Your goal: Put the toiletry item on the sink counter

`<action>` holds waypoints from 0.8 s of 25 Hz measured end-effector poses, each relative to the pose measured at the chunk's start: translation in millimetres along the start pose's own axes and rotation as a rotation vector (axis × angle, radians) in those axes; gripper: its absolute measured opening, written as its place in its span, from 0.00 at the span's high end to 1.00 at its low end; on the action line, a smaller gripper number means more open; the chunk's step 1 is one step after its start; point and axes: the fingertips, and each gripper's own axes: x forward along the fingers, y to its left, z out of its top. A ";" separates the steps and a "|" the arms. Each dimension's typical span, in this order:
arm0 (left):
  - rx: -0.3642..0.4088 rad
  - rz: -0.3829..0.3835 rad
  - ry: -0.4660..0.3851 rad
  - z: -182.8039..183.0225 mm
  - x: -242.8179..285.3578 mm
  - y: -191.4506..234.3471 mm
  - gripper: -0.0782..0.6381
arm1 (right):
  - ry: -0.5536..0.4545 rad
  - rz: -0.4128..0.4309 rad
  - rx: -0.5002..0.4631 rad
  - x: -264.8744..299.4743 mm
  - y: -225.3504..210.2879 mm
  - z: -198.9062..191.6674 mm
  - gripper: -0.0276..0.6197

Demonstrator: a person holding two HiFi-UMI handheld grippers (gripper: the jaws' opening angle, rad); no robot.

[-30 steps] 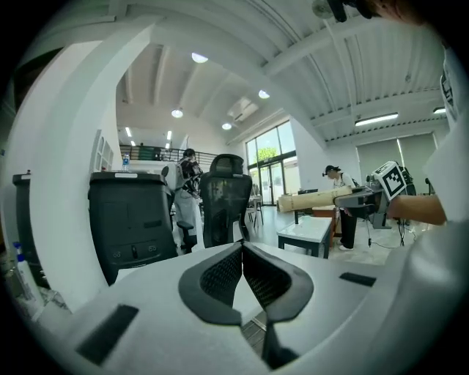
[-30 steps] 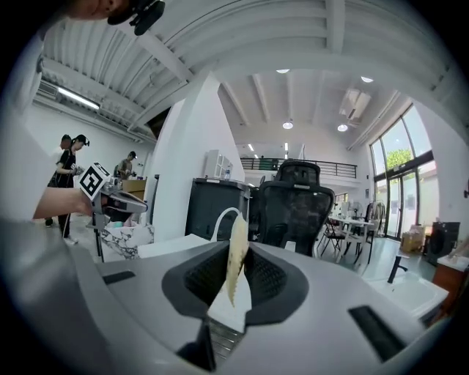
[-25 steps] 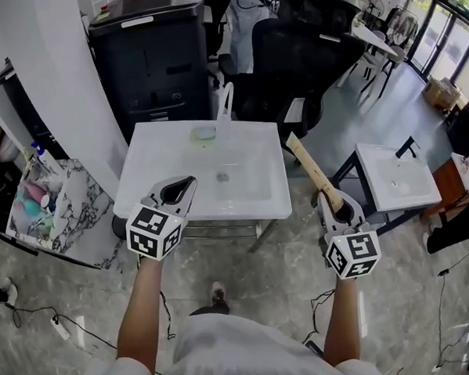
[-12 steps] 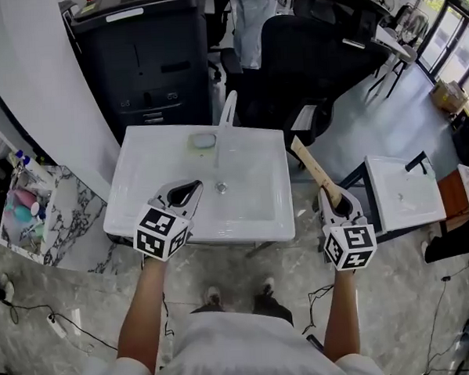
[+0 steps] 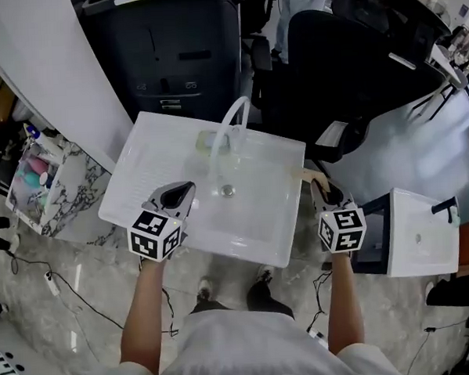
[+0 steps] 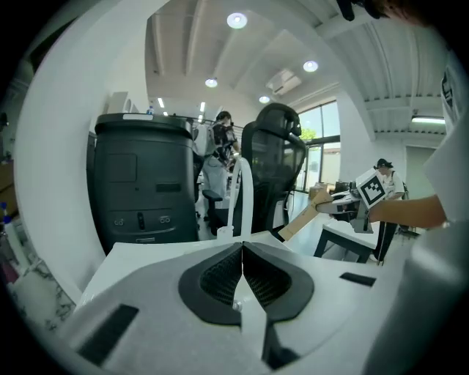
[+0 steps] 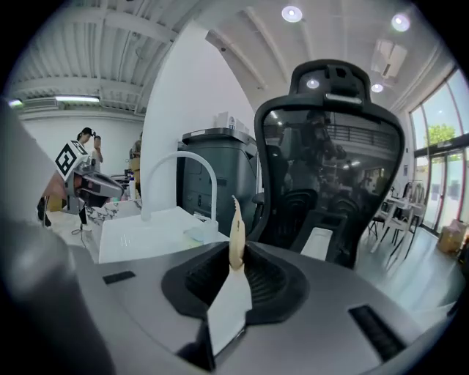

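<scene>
A thin tan wooden comb (image 7: 235,233) stands edge-on between the pads of my right gripper (image 7: 236,258), which is shut on it. In the head view the right gripper (image 5: 322,191) hovers at the right edge of the white sink counter (image 5: 140,180), and only a short tan piece of the comb (image 5: 310,175) shows beyond it. My left gripper (image 5: 180,196) is shut and empty over the counter's front left; its pads (image 6: 223,277) meet. The left gripper view shows the comb (image 6: 299,220) sticking out of the right gripper (image 6: 343,208).
A curved white faucet (image 5: 228,131) rises behind the basin drain (image 5: 228,191), with a pale soap dish (image 5: 207,142) beside it. A black cabinet (image 5: 180,44) and a black office chair (image 5: 346,67) stand behind. A second white sink (image 5: 421,232) sits right, a marble shelf with bottles (image 5: 38,173) left.
My right gripper has carried the comb leftward to the sink's right edge, and the comb now looks much shorter from above. The left gripper stays over the counter's front left.
</scene>
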 end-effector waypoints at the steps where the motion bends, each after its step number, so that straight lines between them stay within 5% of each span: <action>1: -0.009 0.024 0.007 -1.5 4.1 2.6 0.88 | -0.003 0.018 0.003 13.1 -7.0 -0.9 0.87; 7: -0.075 0.134 0.053 -24.5 14.3 7.7 0.88 | -0.003 0.142 0.142 85.8 -30.3 -19.9 0.87; 17: -0.164 0.241 0.104 -57.3 24.2 26.1 0.88 | 0.004 0.248 0.669 199.3 -31.2 -60.1 0.87; 20: -0.175 0.249 0.119 -64.4 29.1 33.4 0.88 | 0.004 0.256 0.748 218.8 -26.1 -64.5 0.86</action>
